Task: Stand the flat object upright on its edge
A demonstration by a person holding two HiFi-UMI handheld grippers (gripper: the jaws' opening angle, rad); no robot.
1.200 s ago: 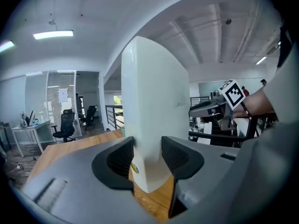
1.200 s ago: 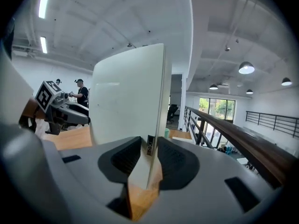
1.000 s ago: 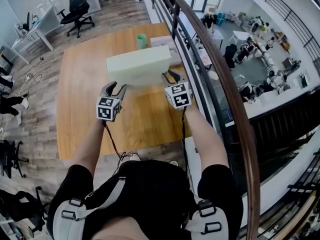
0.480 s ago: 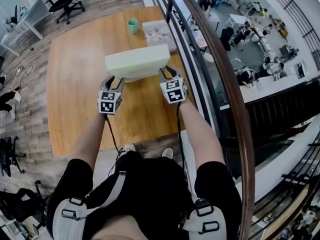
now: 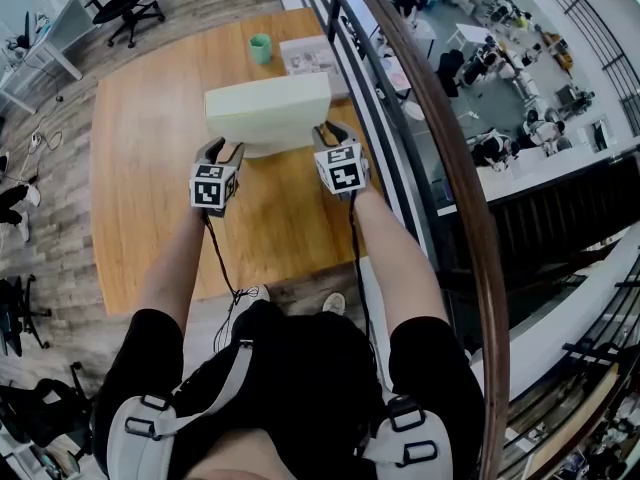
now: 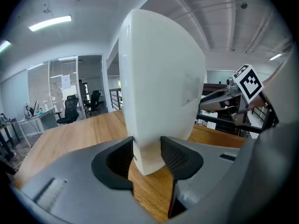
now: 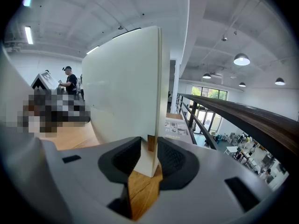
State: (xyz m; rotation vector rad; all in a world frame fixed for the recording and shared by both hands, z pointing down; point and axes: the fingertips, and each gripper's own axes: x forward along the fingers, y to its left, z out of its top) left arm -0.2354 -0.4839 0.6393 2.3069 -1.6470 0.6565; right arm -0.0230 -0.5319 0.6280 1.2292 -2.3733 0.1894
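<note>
Flat pale panel (image 5: 268, 113) over middle of wooden table (image 5: 140, 188), raised on long edge, not standing free.
Left gripper (image 5: 222, 150) clamped on panel's near-left lower corner. Right gripper (image 5: 328, 134) clamped on near-right lower corner. Jaws press both faces in both gripper views.
Lower edge touching wood or just above: cannot tell.
Judgement: bring both ends down level and seat whole long edge on wood. Square panel vertical before loosening. Ease one side first and watch for lean. Stay short of green cup (image 5: 260, 48).
</note>
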